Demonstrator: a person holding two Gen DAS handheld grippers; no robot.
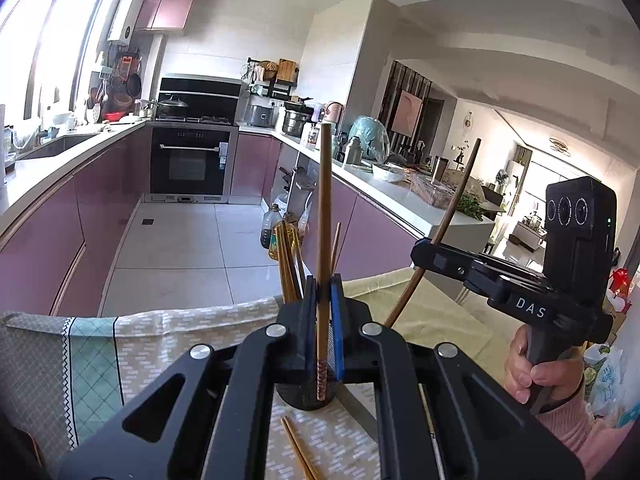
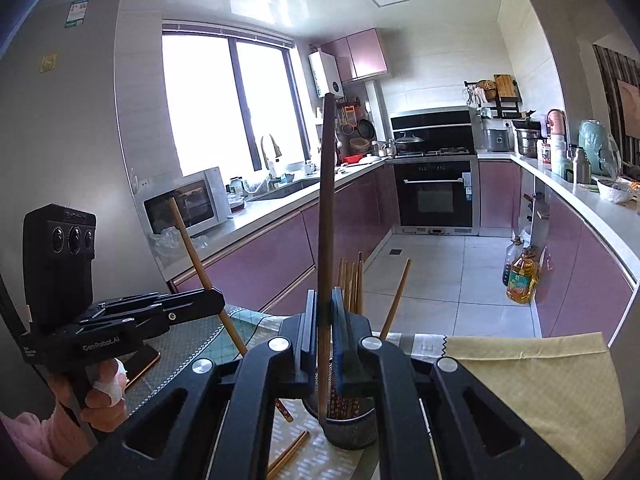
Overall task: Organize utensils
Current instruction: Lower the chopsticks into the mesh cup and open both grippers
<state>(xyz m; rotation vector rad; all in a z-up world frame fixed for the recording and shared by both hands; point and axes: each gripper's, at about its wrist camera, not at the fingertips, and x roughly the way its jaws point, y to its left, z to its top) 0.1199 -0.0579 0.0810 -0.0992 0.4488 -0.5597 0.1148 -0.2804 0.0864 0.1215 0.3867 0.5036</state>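
While both my grippers hover over the holder (image 2: 348,420), left gripper (image 1: 323,300) and right gripper (image 2: 324,312) each pinch a chopstick (image 1: 324,200) upright.

Smooth wooden chopsticks (image 2: 325,216), dark perforated metal holder (image 2: 350,426) (matt), woven cloth tablecloth (image 2: 532,384).

I see a light brown chopstick (image 1: 323,216) with a red-patterned tip, a darker brown chopstick (image 2: 326,216), a black mesh holder (image 2: 349,424), a mint diamond-patterned tablecloth (image 1: 90,356), mauve cabinets (image 1: 52,236) and a pale yellow cloth (image 2: 536,388).
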